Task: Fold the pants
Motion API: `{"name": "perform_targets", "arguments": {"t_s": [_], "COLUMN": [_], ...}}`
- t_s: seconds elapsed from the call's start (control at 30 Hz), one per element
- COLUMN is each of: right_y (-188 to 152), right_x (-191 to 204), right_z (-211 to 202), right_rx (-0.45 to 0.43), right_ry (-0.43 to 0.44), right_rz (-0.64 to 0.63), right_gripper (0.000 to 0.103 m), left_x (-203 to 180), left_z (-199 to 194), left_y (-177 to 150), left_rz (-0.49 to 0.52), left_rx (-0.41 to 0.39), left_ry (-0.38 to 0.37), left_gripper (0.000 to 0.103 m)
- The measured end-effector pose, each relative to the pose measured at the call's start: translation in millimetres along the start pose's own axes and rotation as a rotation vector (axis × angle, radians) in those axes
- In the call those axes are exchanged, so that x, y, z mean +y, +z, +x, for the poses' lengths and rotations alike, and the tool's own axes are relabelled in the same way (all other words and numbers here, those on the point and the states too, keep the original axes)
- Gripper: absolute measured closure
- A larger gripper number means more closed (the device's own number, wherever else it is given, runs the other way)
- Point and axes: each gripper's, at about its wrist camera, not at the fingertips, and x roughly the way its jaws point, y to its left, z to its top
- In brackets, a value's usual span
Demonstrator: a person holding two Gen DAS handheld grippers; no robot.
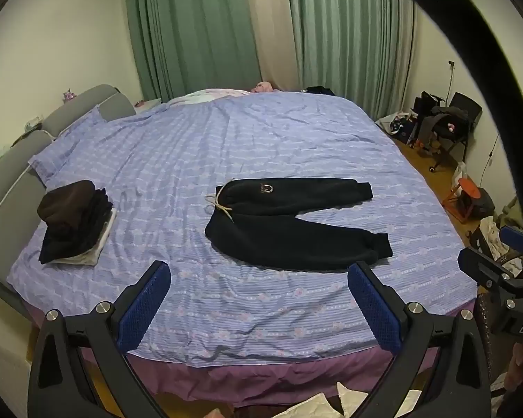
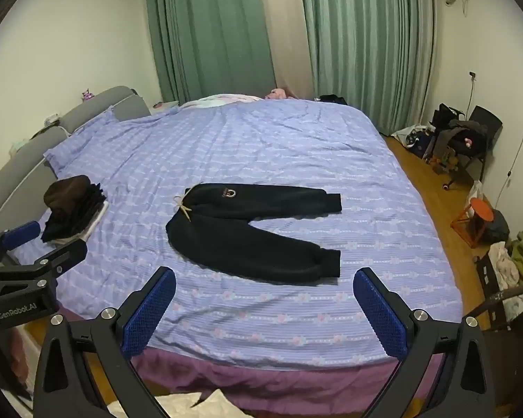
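Both grippers, left and right, fingers spread, level above bed edge, short of pants.

A: Left gripper — state?

B: Jaws are seen spread wide; nothing is held between the blue pads. It is held level, pointing forward.

A: Right gripper?

B: The same is noted: jaws spread wide, blue pads bare, nothing gripped.

A: Relative pose?

B: The two are held side by side. Each is caught at the edge of the other's wrist view, apart and not touching.
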Motion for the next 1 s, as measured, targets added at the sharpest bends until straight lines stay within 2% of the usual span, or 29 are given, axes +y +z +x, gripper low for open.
{"name": "perform_targets", "arguments": {"t_s": [0.2, 0.27, 0.53, 1.0], "right_y": [-2, -4, 0, 1], "right_x": [2, 5, 4, 9], "right_z": [-5, -6, -5, -3], "right_rx": [-0.035, -0.035, -0.039, -0.055], "right_ry": [-0.005, -0.005, 0.012, 0.0], "right_rz": [0.004, 0.001, 0.015, 0.008], "right_gripper": [0.0, 0.0, 0.0, 0.0], "left_x": [-2, 5, 1, 4], "left_z": [1, -2, -5, -11], "left_y": [1, 1, 6, 6], "left_rz": [0.013, -0.016, -0.004, 0.002], "left_rx": [-0.001, -0.008, -0.029, -0.055], "left_ry": [-0.009, 0.017, 0.024, 0.009], "left_gripper": [0.0, 0.0, 0.0, 0.0]}}
